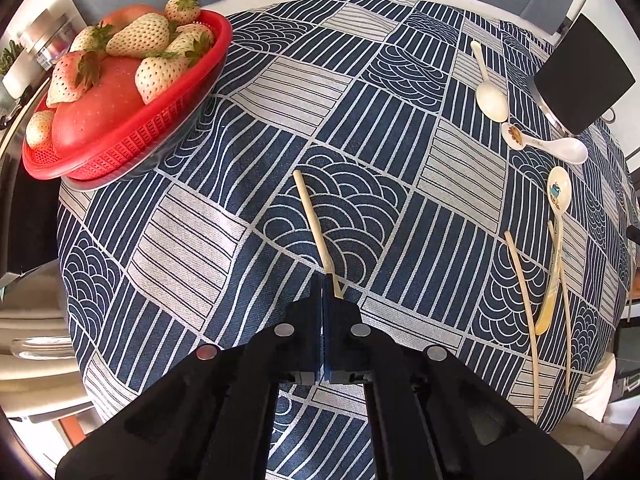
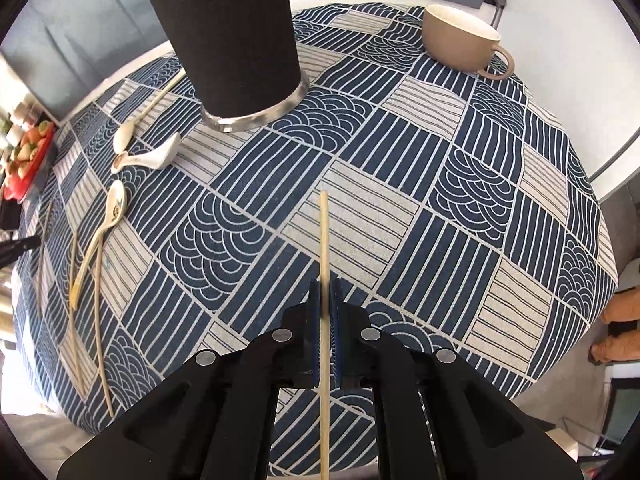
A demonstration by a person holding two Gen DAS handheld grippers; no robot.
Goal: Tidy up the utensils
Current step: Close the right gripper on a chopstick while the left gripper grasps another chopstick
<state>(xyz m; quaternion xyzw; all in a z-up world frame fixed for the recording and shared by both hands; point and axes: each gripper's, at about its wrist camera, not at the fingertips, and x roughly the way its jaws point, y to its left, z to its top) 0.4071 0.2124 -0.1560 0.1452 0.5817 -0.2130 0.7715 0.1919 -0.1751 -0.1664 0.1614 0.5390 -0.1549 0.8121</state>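
Chopsticks are in hand, one clamped in each gripper, left gripper [image 1: 325, 280] and right gripper [image 2: 325, 292], next needing careful carrying into the black utensil holder [image 2: 232, 40].

Bright, even daylight is filling both of my views, and shadows are staying faint and soft. The fisheye lens is bulging the tabletop [image 1: 280, 92] into a dome and darkening the corners. The far left edges are smearing; the patterned cloth [image 2: 360, 220] is reading sharp, without glare.
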